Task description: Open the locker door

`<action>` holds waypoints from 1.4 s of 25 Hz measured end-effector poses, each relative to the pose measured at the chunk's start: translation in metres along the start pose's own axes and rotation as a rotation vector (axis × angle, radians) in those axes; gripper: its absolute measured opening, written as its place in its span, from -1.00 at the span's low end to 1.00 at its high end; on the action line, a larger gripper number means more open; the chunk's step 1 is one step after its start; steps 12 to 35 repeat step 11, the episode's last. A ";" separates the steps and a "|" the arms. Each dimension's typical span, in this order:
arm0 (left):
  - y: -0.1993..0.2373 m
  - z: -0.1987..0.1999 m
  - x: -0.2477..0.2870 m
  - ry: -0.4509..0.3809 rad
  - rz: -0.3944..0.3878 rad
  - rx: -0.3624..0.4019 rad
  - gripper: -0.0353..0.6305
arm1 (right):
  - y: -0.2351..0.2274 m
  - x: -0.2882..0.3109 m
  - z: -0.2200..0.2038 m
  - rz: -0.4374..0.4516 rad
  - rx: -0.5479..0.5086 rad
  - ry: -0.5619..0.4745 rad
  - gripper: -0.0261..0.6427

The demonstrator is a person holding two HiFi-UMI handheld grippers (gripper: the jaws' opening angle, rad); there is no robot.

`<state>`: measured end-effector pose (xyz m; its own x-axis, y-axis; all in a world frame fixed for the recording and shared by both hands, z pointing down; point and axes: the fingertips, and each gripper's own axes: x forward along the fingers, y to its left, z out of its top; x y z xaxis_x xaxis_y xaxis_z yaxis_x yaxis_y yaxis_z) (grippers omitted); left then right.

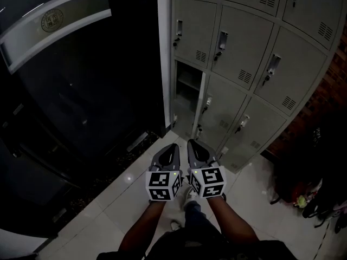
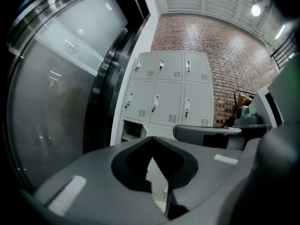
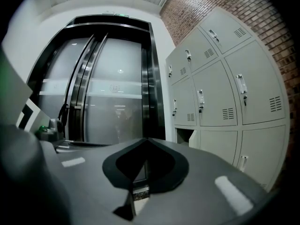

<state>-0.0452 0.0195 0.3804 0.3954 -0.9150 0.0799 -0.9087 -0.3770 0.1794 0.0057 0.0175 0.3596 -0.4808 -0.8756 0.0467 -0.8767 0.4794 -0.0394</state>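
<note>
Grey louvred metal lockers (image 1: pixel 244 53), glossy floor tiles (image 1: pixel 122 195)

The head view looks steeply down from above, with the locker bank (image 1: pixel 244 64) at upper right and the glass door (image 1: pixel 70 107) at left; the left gripper view faces the locker bank at frame centre, from well back; the right gripper view faces the glass door, with the locker bank at right; all three share the open compartment (image 1: pixel 188 83).

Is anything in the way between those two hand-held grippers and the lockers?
Nothing visible does. Only bare floor lies between the left gripper, the right gripper and the lockers. Both grippers are shut, empty and touch no door. One lower compartment already stands open.
</note>
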 end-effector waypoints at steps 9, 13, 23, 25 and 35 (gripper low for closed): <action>-0.003 -0.010 0.001 0.022 -0.010 0.001 -0.88 | -0.002 -0.002 -0.010 -0.010 0.010 0.018 -0.92; -0.002 -0.012 0.002 0.026 -0.012 -0.001 -0.88 | -0.003 -0.001 -0.013 -0.014 0.011 0.023 -0.92; -0.002 -0.012 0.002 0.026 -0.012 -0.001 -0.88 | -0.003 -0.001 -0.013 -0.014 0.011 0.023 -0.92; -0.002 -0.012 0.002 0.026 -0.012 -0.001 -0.88 | -0.003 -0.001 -0.013 -0.014 0.011 0.023 -0.92; -0.002 -0.012 0.002 0.026 -0.012 -0.001 -0.88 | -0.003 -0.001 -0.013 -0.014 0.011 0.023 -0.92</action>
